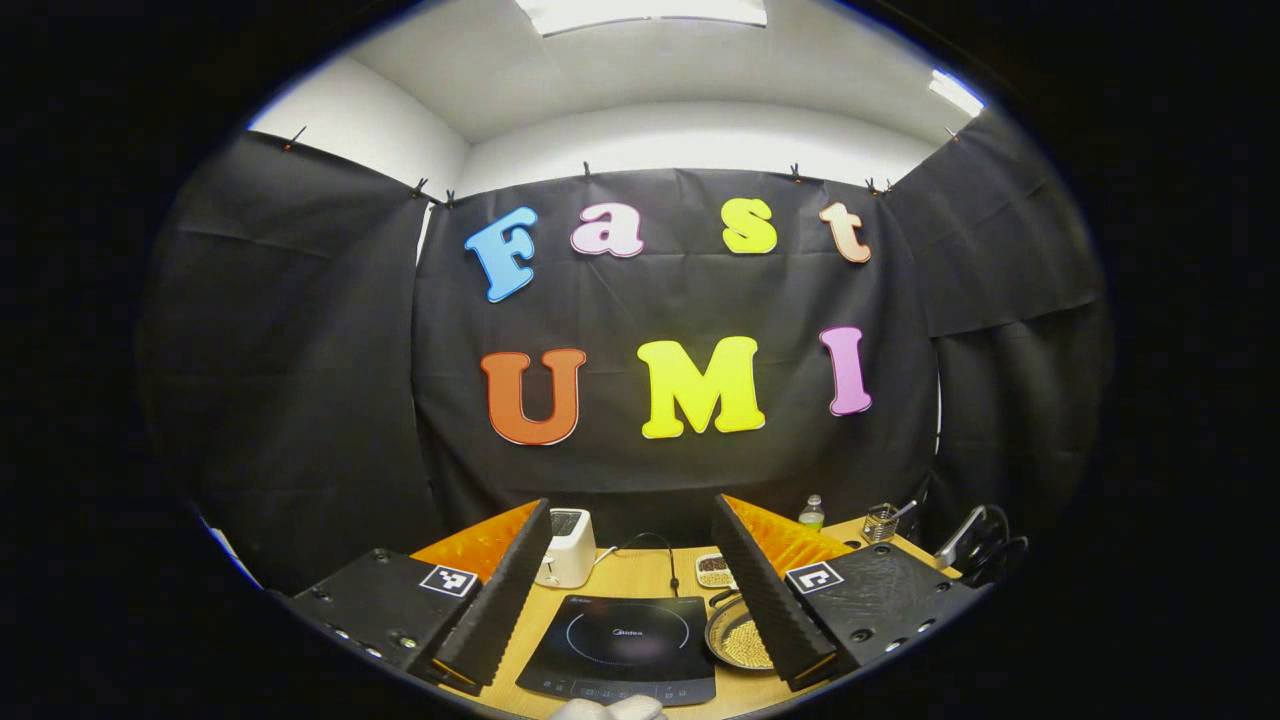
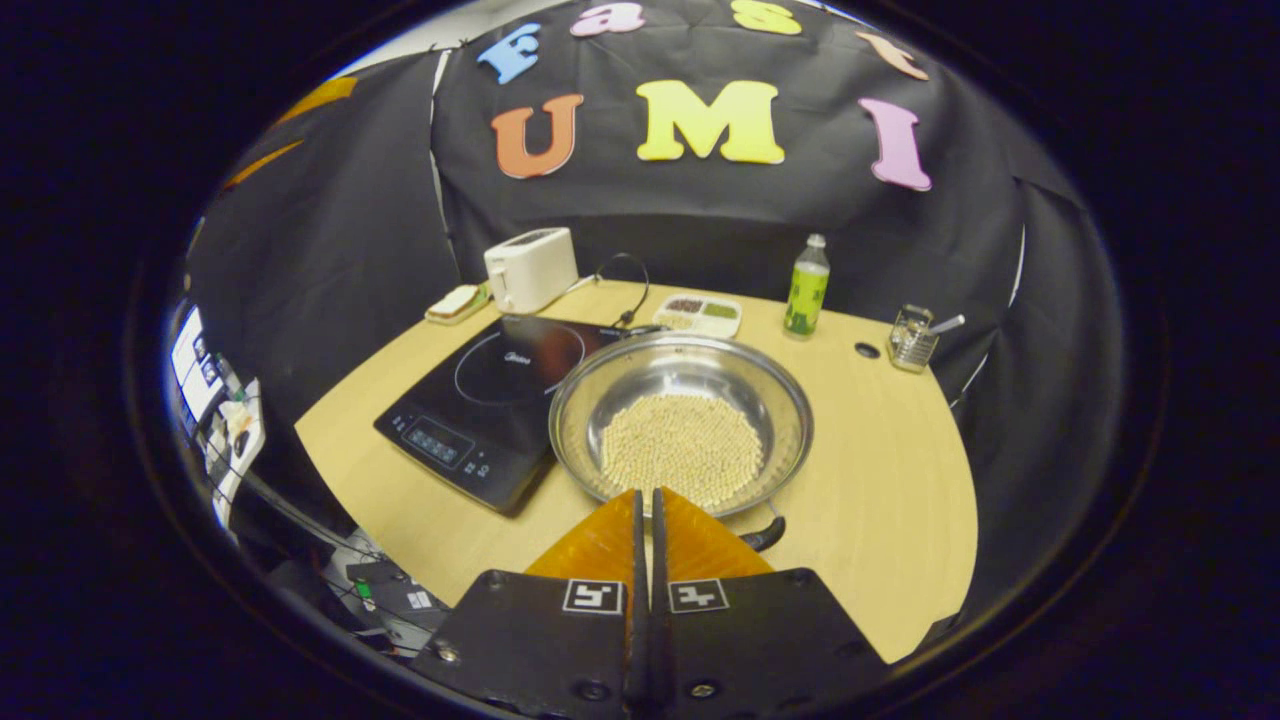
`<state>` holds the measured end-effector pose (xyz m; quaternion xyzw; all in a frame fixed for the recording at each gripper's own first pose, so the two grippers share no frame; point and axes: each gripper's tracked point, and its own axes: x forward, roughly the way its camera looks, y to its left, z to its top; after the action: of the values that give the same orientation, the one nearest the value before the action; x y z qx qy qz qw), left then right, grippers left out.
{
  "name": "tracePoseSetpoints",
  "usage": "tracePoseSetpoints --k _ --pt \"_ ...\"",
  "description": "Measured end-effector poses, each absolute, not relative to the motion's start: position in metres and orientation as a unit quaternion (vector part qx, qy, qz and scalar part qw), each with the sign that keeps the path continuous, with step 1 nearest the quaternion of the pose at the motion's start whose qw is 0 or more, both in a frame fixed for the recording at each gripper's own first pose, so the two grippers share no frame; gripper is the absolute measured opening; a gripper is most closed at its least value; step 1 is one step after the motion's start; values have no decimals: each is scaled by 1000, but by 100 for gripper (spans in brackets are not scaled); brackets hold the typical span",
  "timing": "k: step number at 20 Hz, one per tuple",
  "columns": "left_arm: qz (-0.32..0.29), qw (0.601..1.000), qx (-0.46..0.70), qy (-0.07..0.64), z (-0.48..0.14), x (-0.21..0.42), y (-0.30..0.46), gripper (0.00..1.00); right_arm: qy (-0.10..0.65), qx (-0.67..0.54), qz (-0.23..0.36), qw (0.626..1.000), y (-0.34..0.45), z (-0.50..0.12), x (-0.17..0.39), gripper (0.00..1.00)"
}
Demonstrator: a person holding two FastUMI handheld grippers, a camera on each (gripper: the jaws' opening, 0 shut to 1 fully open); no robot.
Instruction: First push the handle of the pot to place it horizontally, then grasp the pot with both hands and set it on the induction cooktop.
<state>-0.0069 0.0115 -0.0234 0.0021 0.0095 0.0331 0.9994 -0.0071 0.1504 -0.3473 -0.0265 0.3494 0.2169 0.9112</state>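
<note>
A steel pot (image 2: 620, 375) holding pale beans (image 2: 680, 445) stands on the wooden table, touching the right edge of the black induction cooktop (image 2: 490, 400). Its dark handle (image 2: 765, 535) sticks out from the near rim, toward me and slightly right. My right gripper (image 2: 645, 497) is shut with nothing held, its tips at the pot's near rim, just left of the handle. My left gripper (image 1: 632, 500) hovers open and wide above the near table edge. The cooktop (image 1: 625, 640) lies between its fingers and the pot (image 1: 715, 632) sits partly behind its right finger.
A white toaster (image 2: 530, 268) and a small dish (image 2: 455, 302) stand behind the cooktop. A divided tray (image 2: 697, 313), a green bottle (image 2: 806, 288) and a wire holder (image 2: 912, 338) line the back of the table (image 2: 880, 500). Something white (image 1: 610, 708) shows at the near edge.
</note>
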Motion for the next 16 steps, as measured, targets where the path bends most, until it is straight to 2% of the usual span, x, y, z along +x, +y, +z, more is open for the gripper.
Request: tracePoseSetpoints --k 1,2,3,7,9,10,16 --pt "34 999 2 10 -24 -7 11 96 361 -32 218 906 152 -359 -7 4" --pt "36 999 2 12 -24 -8 12 96 370 -38 217 902 152 -369 -7 0" --pt "38 999 3 13 -24 -8 13 96 381 -41 217 898 151 -379 -9 4" --pt "52 999 1 17 -25 -9 16 96 407 -42 213 887 150 -405 -7 0" --pt "56 998 1 19 -26 -10 17 100 411 -45 215 885 152 -412 -5 0" --pt "58 998 3 21 -27 -11 18 96 414 -47 214 883 152 -415 -3 0" --pt "71 997 8 30 -31 -13 25 96 424 -33 207 881 144 -423 8 0"
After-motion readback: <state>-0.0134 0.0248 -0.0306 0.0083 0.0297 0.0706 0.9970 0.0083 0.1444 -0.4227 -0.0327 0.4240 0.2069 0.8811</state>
